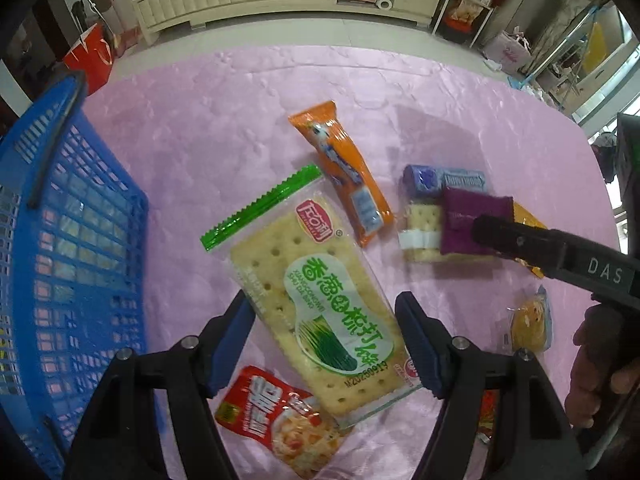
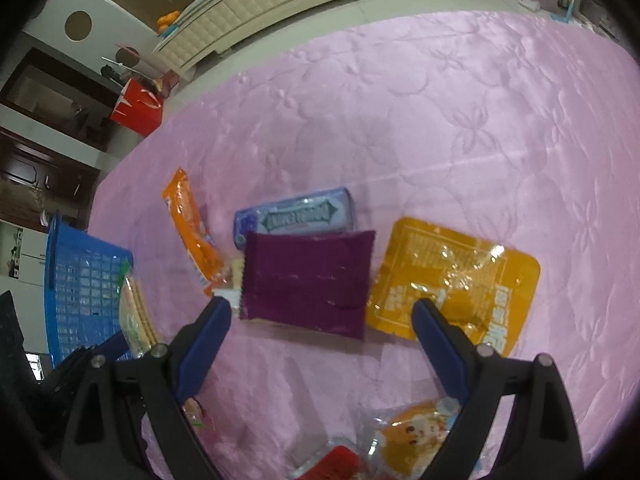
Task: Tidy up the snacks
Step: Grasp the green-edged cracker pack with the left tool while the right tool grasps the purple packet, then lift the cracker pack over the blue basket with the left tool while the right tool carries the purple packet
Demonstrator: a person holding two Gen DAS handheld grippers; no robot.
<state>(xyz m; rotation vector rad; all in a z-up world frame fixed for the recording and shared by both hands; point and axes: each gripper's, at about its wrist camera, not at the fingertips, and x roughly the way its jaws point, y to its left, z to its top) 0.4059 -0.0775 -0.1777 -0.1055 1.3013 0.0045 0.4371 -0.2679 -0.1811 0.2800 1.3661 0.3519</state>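
Left hand-held gripper (image 1: 325, 334) pinches cracker pack (image 1: 320, 304) beside blue basket (image 1: 68, 240).

Soft, even indoor light, moderately bright; no hard shadows. Faint grey shadows on the pink quilted cover (image 1: 224, 120) under the gripper fingers and beside the packets. Daylight blows out at windows (image 1: 624, 60) on the right edge of the left wrist view. Glare streaks on the green-sealed cracker pack (image 1: 320, 300) and the yellow foil packet (image 2: 452, 280). Strong fisheye bending: cabinet lines curve, corners vignette to black. Right wrist view is softer; the purple packet (image 2: 308, 284) shows smeared edges. Near fingers slightly out of focus.
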